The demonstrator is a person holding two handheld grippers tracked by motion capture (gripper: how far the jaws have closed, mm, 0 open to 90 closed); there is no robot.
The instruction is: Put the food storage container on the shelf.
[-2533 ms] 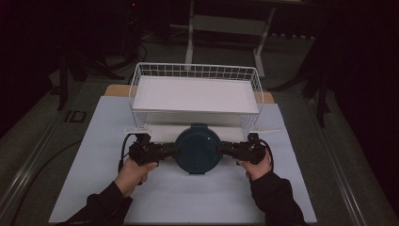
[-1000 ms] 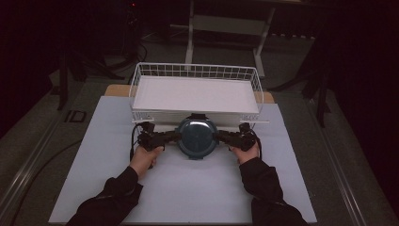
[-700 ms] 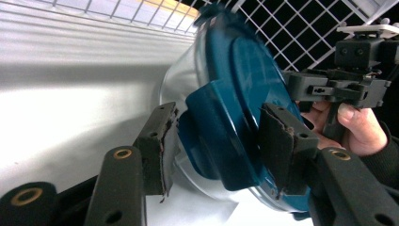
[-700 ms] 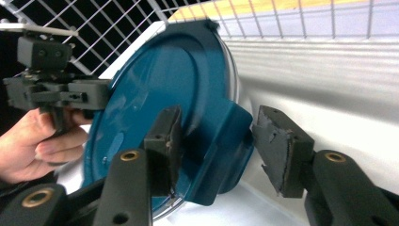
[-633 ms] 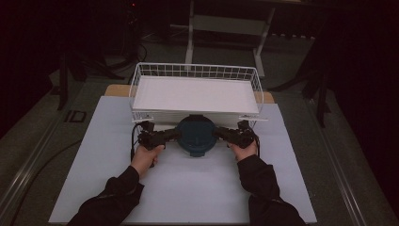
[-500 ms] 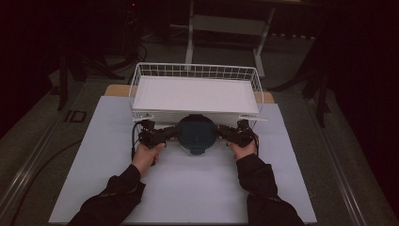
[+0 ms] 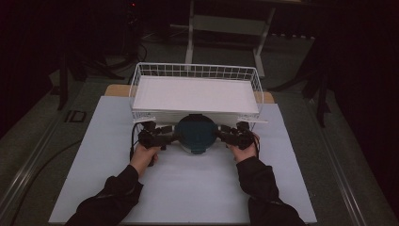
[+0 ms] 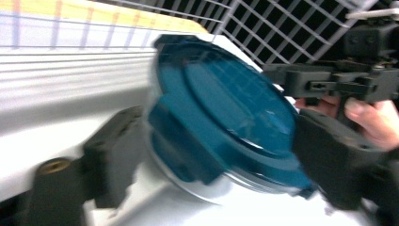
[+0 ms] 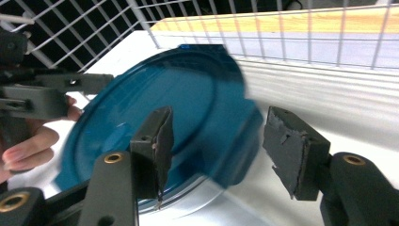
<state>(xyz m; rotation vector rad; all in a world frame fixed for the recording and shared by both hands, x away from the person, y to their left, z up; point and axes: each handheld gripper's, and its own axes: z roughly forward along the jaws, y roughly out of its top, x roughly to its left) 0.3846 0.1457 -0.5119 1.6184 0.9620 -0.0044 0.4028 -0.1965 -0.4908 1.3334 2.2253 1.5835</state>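
Note:
A round dark teal lid [image 7: 196, 134] with a clear rim stands tilted against the front of the white wire basket [image 7: 195, 70]. My left gripper [image 7: 173, 136] is at its left edge and my right gripper [image 7: 220, 135] at its right edge. In the left gripper view the lid [image 8: 226, 103] looks blurred between the jaws of the left gripper [image 8: 221, 160], which have just been opening and stand apart from it. In the right gripper view the right gripper [image 9: 216, 146] has also been opening, and the lid's [image 9: 155, 94] rim lies loose between its pads.
The basket holds a flat white sheet [image 7: 195, 94] and stands at the far end of the pale mat [image 7: 188, 188]. Wooden table edge [image 7: 117, 89] shows behind it. Black cables trail from the left gripper across the mat.
Both grippers carried the lid away from the person, from the mat up to the basket's front. Over the last half second the hands have stayed where they are.

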